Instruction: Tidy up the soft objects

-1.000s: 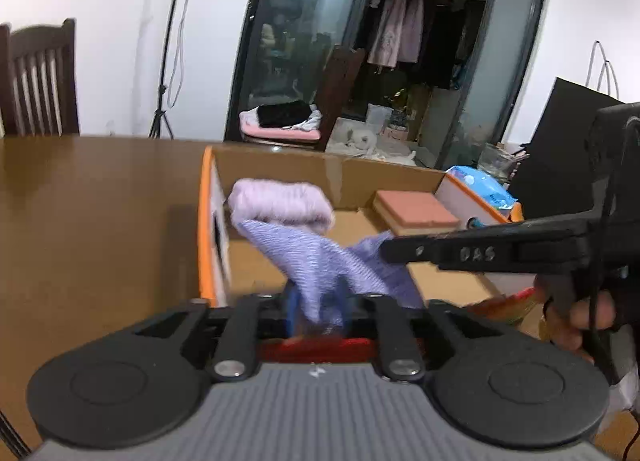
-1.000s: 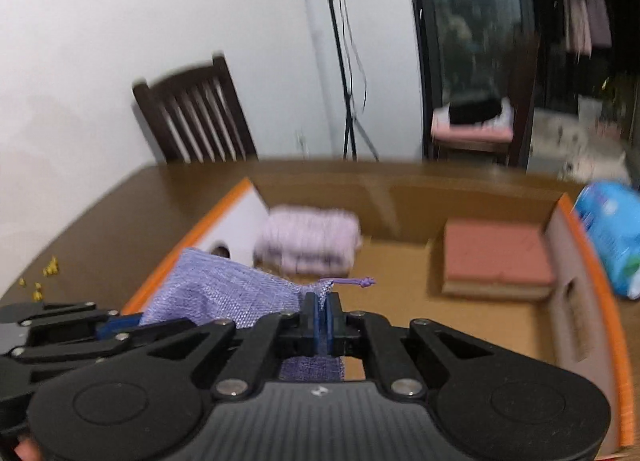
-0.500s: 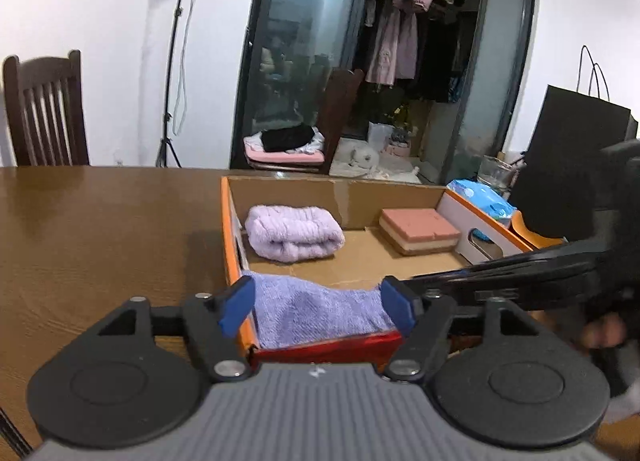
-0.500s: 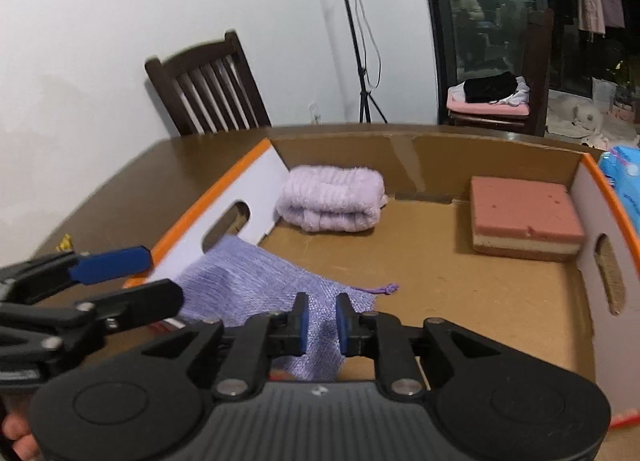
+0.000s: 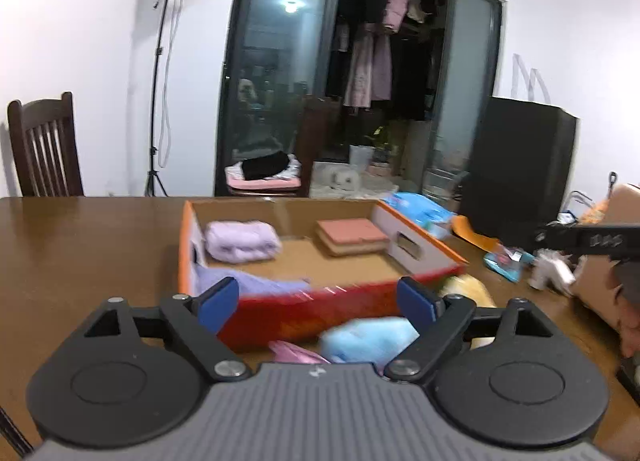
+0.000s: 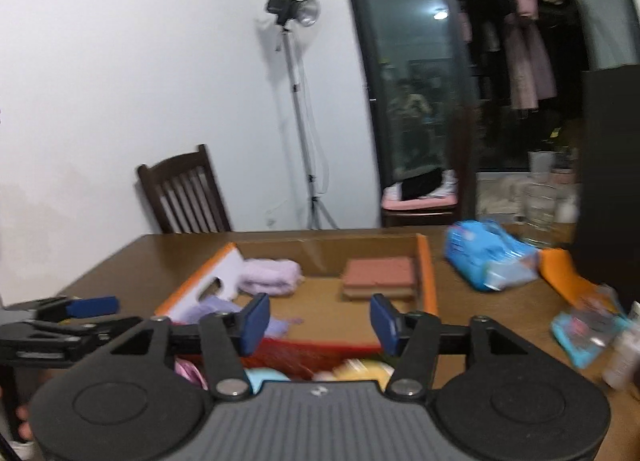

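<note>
An open cardboard box [image 5: 308, 303] with orange rims sits on the wooden table. Inside lie a rolled lilac towel [image 5: 240, 240], a pink sponge block [image 5: 352, 235] and a purple cloth pouch [image 5: 256, 284] in the near left corner. The box also shows in the right wrist view [image 6: 425, 273], with the towel [image 6: 270, 276], the sponge [image 6: 378, 275] and the pouch [image 6: 216, 307]. My left gripper [image 5: 318, 301] is open and empty in front of the box. My right gripper [image 6: 318, 323] is open and empty too. A light blue soft item [image 5: 368, 339], a pink one [image 5: 294, 353] and a yellow one [image 5: 468, 289] lie before the box.
A blue wipes pack [image 6: 486, 257], an orange object [image 6: 564, 275] and small packets [image 6: 586, 327] lie right of the box. A white toy [image 5: 552, 273] stands at the right. A dark chair [image 6: 184, 191] and a light stand [image 6: 296, 109] are behind the table.
Both grippers let go of the purple pouch, which now lies in the box. Both opened wide and pulled back from the box toward the near edge.
</note>
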Motion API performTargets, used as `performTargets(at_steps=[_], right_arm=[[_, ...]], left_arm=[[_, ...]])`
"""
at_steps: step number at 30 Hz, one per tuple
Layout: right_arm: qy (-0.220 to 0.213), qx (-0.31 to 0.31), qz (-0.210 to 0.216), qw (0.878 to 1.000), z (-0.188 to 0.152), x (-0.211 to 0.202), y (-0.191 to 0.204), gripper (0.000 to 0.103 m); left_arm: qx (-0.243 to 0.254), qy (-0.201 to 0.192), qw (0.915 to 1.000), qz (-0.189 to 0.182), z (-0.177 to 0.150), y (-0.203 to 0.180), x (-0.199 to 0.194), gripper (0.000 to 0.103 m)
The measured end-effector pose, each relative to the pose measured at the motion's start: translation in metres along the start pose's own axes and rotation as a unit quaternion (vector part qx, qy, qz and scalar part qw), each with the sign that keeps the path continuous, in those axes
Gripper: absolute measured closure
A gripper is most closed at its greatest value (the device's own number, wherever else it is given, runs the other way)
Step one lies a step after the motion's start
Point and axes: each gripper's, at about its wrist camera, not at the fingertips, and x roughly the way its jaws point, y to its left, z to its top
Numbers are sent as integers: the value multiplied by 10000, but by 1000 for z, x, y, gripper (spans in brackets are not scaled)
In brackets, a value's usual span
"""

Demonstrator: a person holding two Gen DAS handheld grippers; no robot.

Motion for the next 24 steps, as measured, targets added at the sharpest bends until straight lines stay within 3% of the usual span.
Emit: performTargets(at_steps=[5,9,15,17,24], right_arm=[[236,286,-245,9990,-42,-12,-20,46],[496,769,-178,9956,-75,-5,-37,43],[698,1027,-143,9922,-97,16,-40,40],[686,1194,-143,9904,-100,20,-43,39],[600,1523,-67,9865,-109,16,-48,58]], left_arm=[[-202,253,9994,-119,-27,-30,-12,13],[-219,489,9985,-76,-46,-50,-12,12],[-151,882,9959,148,-62,-67,1,12],[-61,838,9964,126,-63,-71,0,12],[-98,719,9973,113,-65,-75,-7,12]])
